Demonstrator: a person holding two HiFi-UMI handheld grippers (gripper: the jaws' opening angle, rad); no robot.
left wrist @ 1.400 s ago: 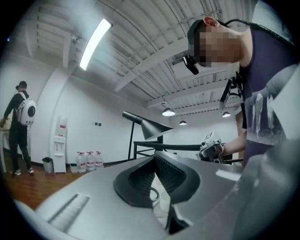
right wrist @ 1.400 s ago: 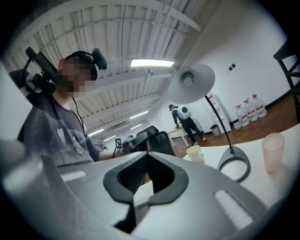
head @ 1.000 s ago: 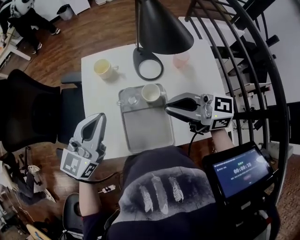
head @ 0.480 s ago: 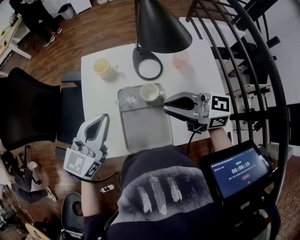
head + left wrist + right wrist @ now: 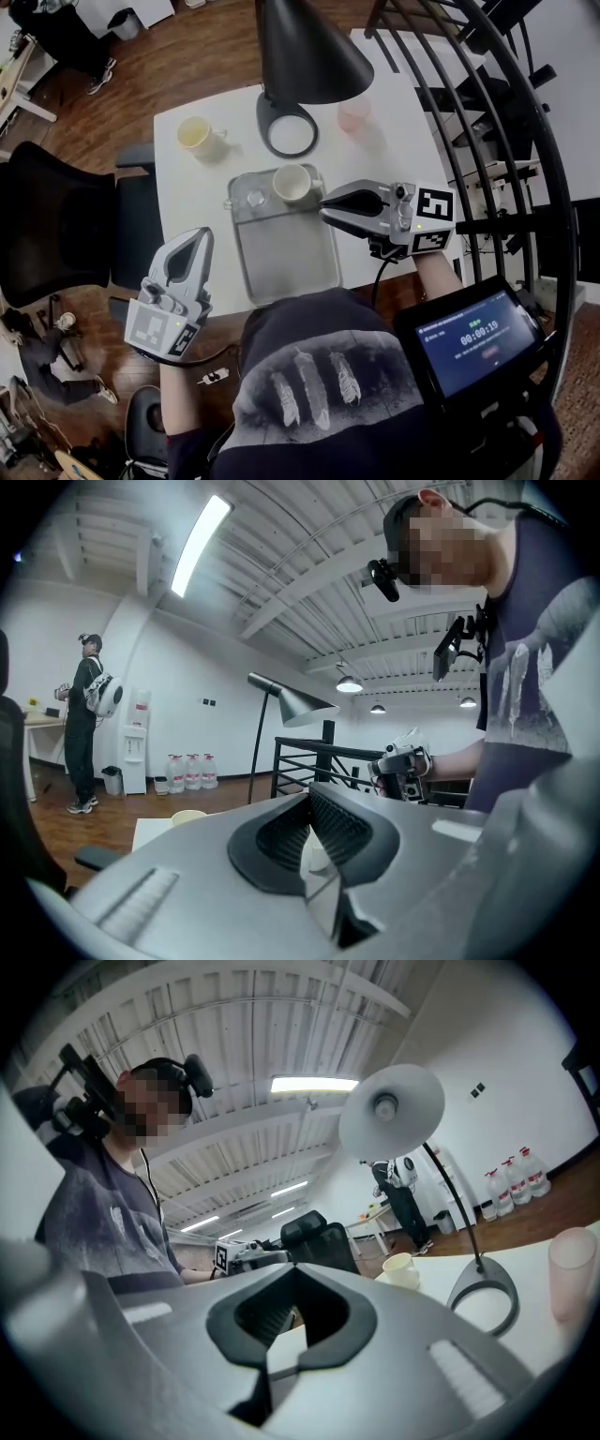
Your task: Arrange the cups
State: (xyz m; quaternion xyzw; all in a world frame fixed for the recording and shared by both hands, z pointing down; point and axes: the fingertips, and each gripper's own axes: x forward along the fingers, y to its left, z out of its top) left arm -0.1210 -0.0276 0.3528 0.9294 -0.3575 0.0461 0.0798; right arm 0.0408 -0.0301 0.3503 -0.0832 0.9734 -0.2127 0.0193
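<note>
Surface (image 5: 187, 202): white, carries everything.
Lamp (image 5: 309, 42): black, ring base at the far side.
Tray (image 5: 286, 253): grey, by the near edge.
Left tool (image 5: 202, 234): jaws together, empty, at the near-left corner.
Right tool (image 5: 324, 199): jaws together, empty, beside the white cup (image 5: 292, 184).
Cups: white cup in the tray's far-right corner; yellow cup (image 5: 194, 136) left of the lamp base; pink cup (image 5: 353, 112) to its right.

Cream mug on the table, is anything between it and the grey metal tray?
Nothing visible: only bare white table lies between the cream mug and the grey metal tray. The black ring-shaped lamp base stands off to the mug's right.
</note>
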